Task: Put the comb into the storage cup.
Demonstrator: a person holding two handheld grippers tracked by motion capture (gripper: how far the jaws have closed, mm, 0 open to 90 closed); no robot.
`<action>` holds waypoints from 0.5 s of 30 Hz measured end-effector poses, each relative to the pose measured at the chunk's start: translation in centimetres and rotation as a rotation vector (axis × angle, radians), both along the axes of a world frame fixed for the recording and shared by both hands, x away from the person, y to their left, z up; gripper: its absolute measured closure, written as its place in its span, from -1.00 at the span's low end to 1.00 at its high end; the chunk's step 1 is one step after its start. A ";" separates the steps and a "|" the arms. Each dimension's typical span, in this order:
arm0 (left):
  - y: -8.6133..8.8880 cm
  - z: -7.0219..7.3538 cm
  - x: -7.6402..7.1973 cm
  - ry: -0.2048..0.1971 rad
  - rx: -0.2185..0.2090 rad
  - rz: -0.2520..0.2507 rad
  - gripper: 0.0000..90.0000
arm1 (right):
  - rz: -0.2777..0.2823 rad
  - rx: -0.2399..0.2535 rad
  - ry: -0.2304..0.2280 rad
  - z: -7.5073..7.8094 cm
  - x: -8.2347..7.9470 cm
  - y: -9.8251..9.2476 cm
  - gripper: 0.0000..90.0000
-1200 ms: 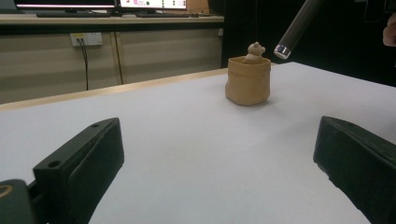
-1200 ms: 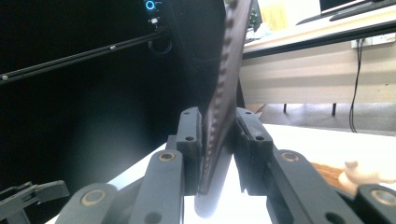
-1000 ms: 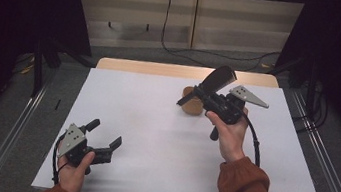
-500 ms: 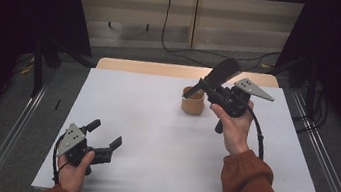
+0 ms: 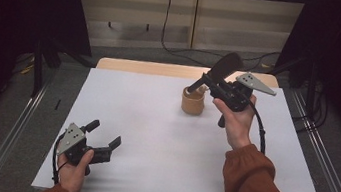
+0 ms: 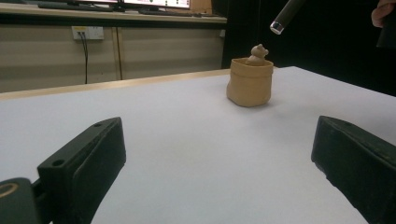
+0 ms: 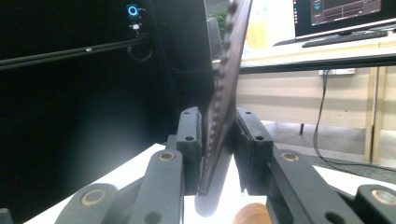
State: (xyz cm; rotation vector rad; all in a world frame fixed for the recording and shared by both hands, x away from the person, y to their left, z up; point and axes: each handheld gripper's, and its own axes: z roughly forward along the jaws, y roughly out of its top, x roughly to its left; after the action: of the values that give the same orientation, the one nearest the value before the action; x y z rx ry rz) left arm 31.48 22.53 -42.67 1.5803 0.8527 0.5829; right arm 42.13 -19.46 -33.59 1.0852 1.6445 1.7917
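The right claw [image 5: 209, 83] is gripping a dark, flat-headed tool [image 5: 217, 71], its jaws pressing on both faces, and is holding it raised with the handle end slanting down toward a small tan pouch [image 5: 193, 101]. That pouch is sitting upright toward the far right of the white counter [image 5: 151, 149], something small poking from its top. At the near left, the left claw [image 5: 102, 134] is resting low, jaws standing wide with nothing between them.
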 end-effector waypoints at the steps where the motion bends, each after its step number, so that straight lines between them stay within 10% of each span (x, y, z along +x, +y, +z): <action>1: 0.0 0.0 0.0 0.000 -0.001 0.000 -0.93 | -0.003 -0.004 0.000 0.0 0.1 0.0 0.63; 15: 0.1 0.0 0.0 -0.009 0.016 -0.008 -0.93 | -0.048 0.000 0.027 0.1 2.0 -0.6 0.63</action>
State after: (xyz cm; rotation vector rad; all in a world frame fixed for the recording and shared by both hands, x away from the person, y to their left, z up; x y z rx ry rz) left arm 31.48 22.59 -42.64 1.5939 0.8364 0.5922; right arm 44.14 -20.09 -33.47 1.1440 1.6209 1.7536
